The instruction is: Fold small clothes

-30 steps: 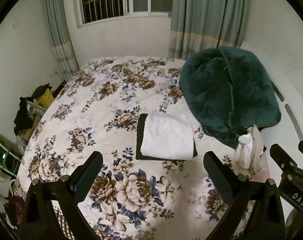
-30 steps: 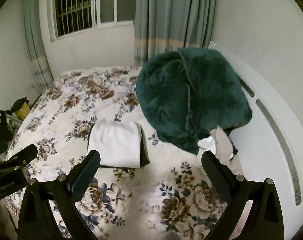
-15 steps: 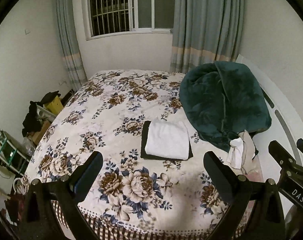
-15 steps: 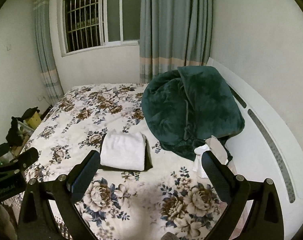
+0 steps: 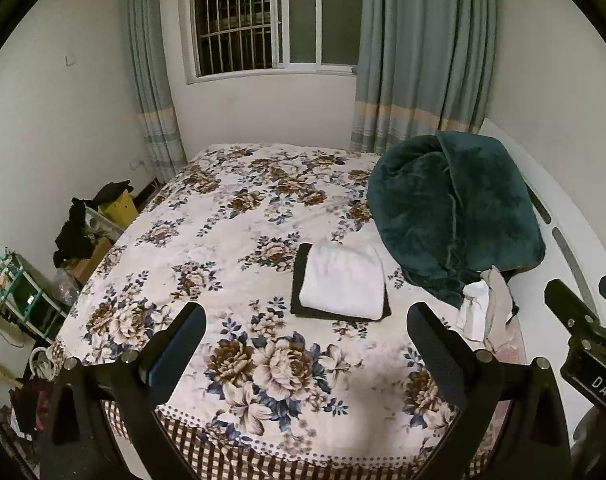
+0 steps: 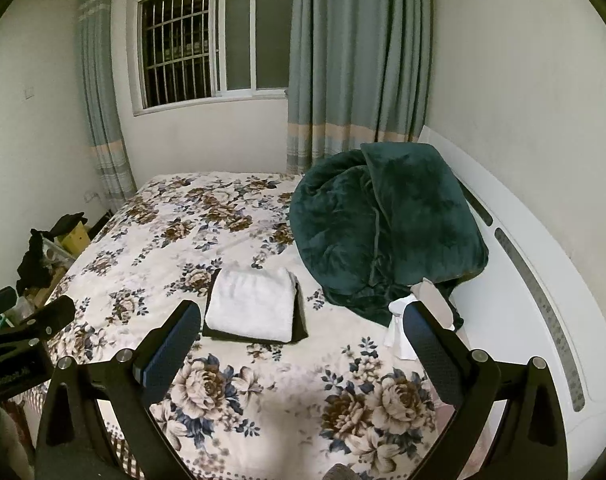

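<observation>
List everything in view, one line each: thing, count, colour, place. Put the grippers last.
bedspread: 1, cream with brown and blue flowers, covering the bed
white folded garment: 1, white, mid-bed, on top of the dark one
dark folded garment: 1, black, under the white one, edges showing
blanket: 1, dark green, bunched against the headboard
loose small clothes: a small pile, white and beige, below the blanket; count unclear
headboard: 1, white, along the bed's right side
curtains: 2, grey-blue with a beige band, either side of the window
window: 1, white frame, barred, far wall
floor clutter: several, black, yellow and green, left of the bed
left gripper: 1, black, jaws open, empty
right gripper: 1, black, jaws open, empty
</observation>
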A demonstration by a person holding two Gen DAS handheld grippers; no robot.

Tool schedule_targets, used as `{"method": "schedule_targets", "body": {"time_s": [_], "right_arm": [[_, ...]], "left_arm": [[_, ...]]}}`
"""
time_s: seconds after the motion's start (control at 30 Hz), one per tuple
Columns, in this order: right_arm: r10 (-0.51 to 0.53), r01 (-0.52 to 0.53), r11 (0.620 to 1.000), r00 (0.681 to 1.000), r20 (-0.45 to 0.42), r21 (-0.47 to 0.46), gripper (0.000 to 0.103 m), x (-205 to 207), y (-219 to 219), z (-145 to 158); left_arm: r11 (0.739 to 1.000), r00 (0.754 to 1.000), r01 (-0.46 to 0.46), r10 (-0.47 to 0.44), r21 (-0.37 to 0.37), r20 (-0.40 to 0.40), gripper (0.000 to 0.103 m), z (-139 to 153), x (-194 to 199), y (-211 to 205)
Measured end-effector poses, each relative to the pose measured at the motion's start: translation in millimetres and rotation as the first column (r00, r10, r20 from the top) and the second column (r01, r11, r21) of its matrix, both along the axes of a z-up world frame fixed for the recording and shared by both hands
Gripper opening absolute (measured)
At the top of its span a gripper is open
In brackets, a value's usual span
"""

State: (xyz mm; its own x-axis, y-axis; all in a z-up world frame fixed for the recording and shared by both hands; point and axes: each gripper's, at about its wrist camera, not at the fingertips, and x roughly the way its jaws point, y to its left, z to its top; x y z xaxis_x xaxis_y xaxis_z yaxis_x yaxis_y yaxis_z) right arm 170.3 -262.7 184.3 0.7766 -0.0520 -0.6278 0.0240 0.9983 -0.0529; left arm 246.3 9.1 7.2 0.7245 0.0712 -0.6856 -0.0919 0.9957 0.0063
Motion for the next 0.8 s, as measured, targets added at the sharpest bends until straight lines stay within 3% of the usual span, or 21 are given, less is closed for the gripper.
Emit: {"method": "schedule_targets", "body": {"time_s": [0.8], "right_arm": [[0.036, -0.036, 0.999, 0.999, 0.003, 0.018, 0.103, 3.7, 8.5, 0.9]], "left_arm": [[1.0, 1.0, -0.013, 0.013, 0.0, 0.028, 0.103, 13.2, -8.4, 3.4]]}}
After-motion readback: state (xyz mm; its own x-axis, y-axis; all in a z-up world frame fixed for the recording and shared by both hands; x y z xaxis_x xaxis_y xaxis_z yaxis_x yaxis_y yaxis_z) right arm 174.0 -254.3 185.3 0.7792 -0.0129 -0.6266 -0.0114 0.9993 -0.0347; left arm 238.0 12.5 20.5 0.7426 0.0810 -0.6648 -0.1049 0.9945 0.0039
